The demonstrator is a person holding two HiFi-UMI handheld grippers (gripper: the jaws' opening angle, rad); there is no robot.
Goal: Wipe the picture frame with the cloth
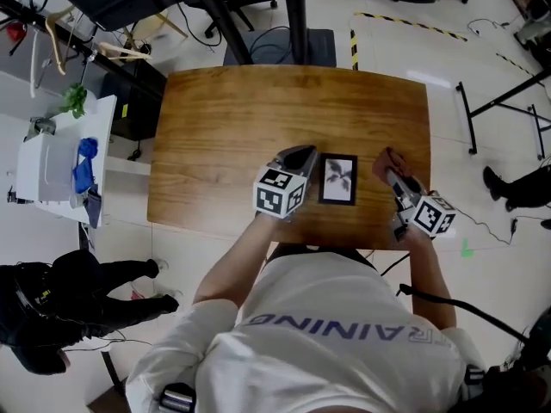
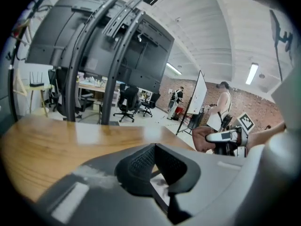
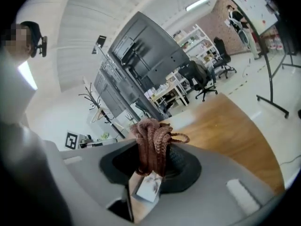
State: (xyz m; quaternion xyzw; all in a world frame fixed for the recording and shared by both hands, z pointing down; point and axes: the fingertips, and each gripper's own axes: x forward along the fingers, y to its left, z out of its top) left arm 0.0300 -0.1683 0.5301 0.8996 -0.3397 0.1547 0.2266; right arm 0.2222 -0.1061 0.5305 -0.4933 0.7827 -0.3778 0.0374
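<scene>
A small black picture frame [image 1: 337,179] with a plant print lies flat near the front edge of the wooden table [image 1: 258,110]. My left gripper [image 1: 303,154] sits at the frame's left edge with its jaws shut tip to tip [image 2: 155,148]; part of the frame [image 2: 160,184] shows below them. To the right of the frame, my right gripper [image 1: 390,170] is shut on a bunched brown cloth [image 1: 385,161]. In the right gripper view the cloth [image 3: 150,142] stands up between the jaws, with a small white label [image 3: 149,188] under it. The cloth [image 2: 202,138] also shows in the left gripper view.
A white cart [image 1: 60,166] with a blue item stands left of the table. A person in black [image 1: 69,304] crouches at lower left. A black stand post [image 1: 295,15] rises behind the table, and tripod legs [image 1: 504,101] and another person's shoes [image 1: 499,186] are at the right.
</scene>
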